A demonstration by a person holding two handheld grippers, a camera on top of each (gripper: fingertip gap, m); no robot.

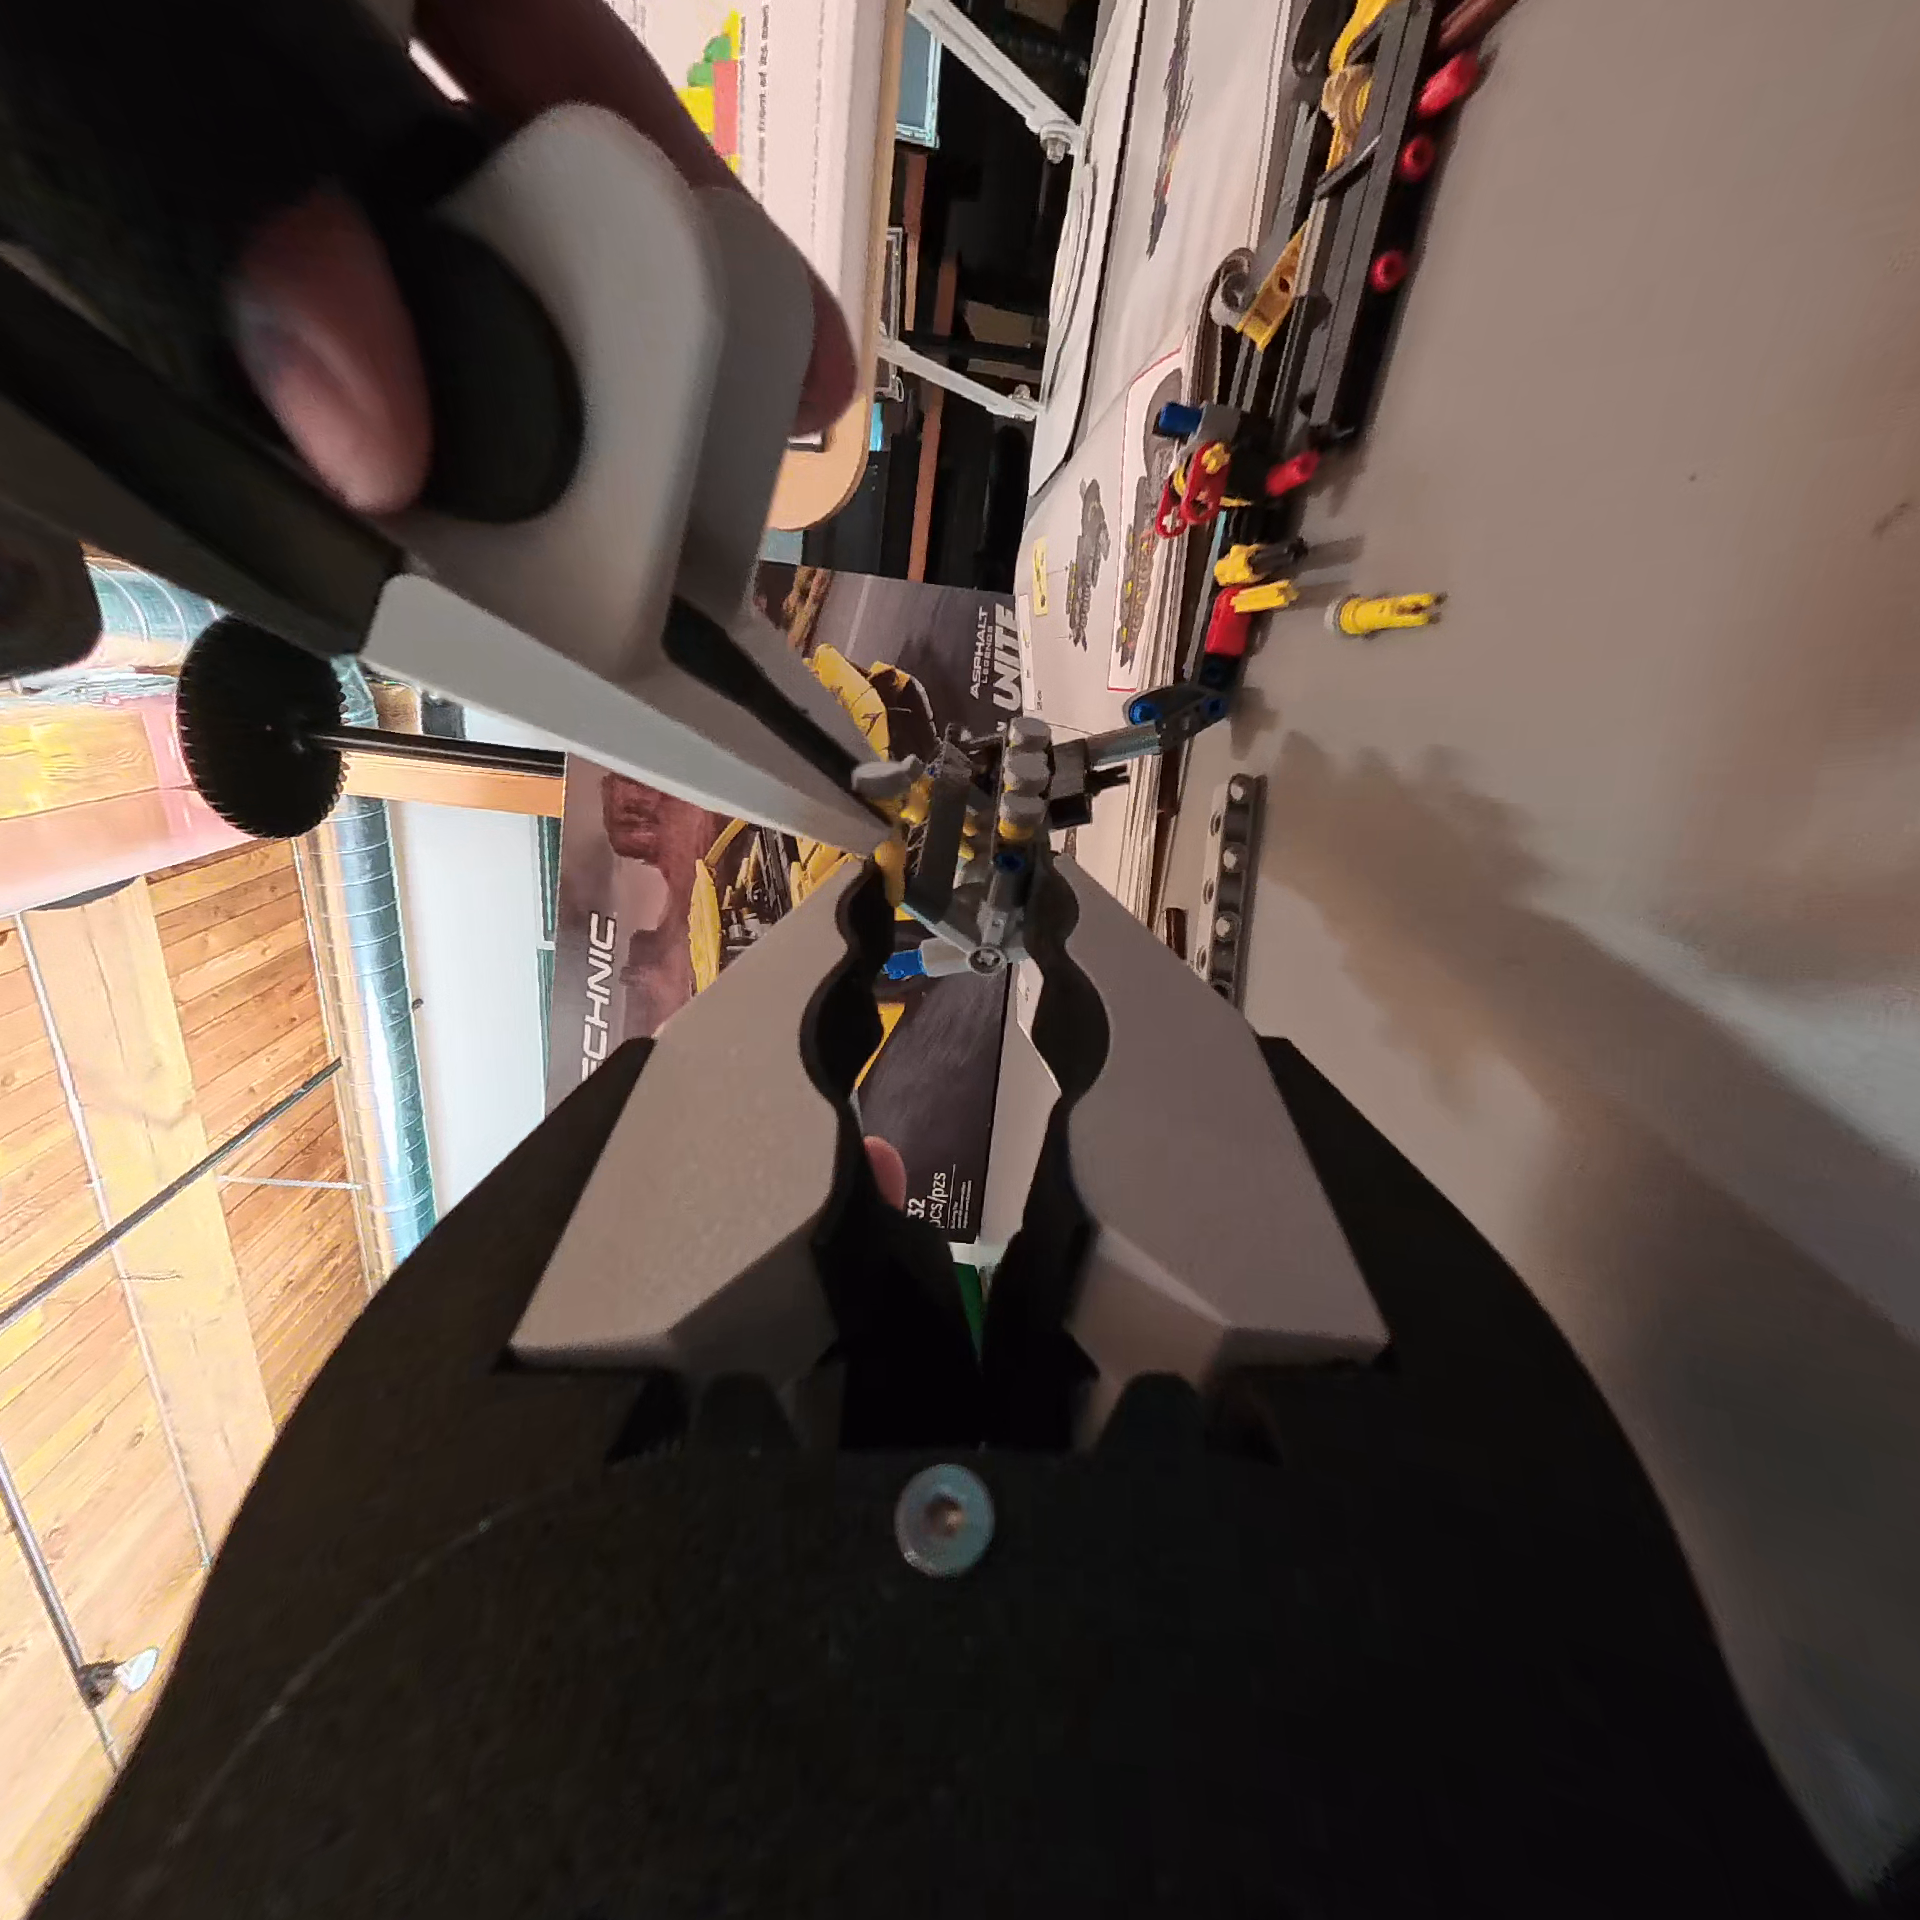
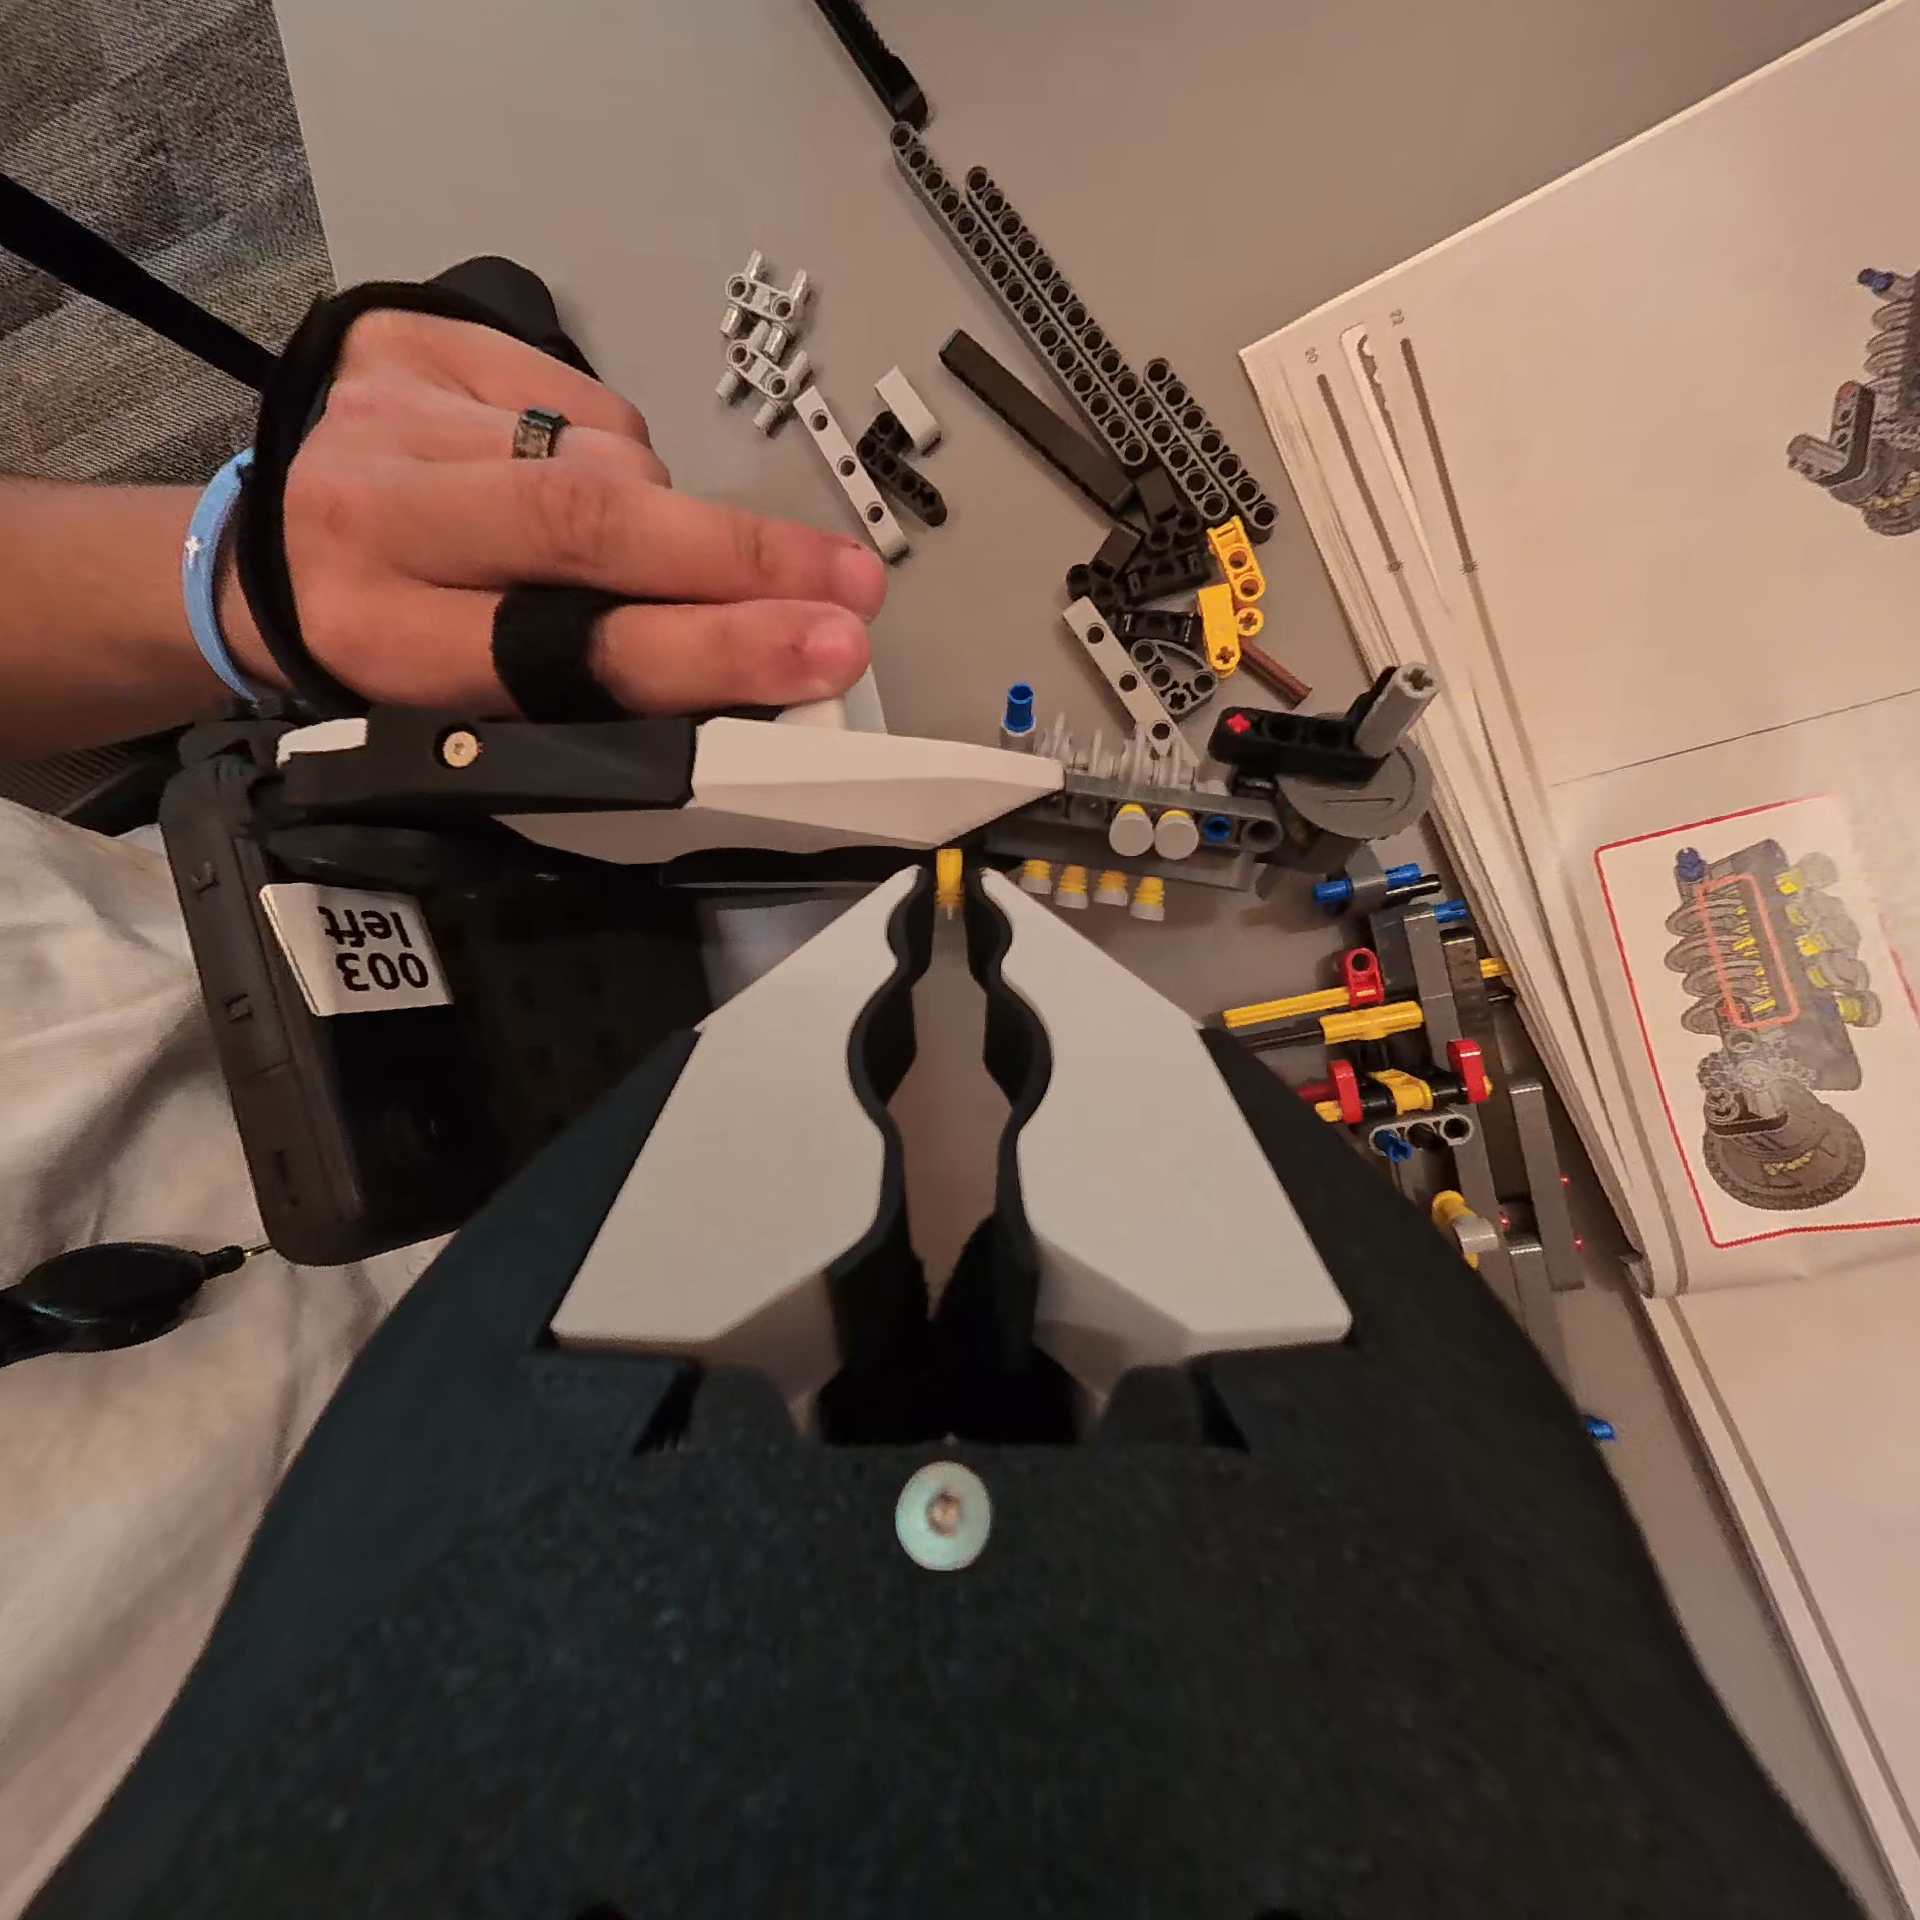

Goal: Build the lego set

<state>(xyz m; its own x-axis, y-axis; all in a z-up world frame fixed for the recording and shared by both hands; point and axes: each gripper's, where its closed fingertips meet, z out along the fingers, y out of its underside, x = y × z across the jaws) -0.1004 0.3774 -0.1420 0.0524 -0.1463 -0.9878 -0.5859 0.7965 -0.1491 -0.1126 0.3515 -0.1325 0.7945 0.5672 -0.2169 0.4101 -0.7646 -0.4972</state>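
My left gripper is shut on a grey Lego engine assembly and holds it above the grey table. In the right wrist view the left gripper comes in from the left and holds the assembly level; a row of yellow pistons hangs beneath it. My right gripper is shut on a small yellow piece, just below the assembly's left end. In the left wrist view the right gripper reaches in from the upper left, its tip touching the assembly.
An open instruction booklet lies to the right. Loose black and grey beams lie beyond the assembly, and a half-built frame with red and yellow parts sits beside the booklet. The set's box stands behind. A person's hand holds the left gripper. The grippers are tip to tip, or close to it.
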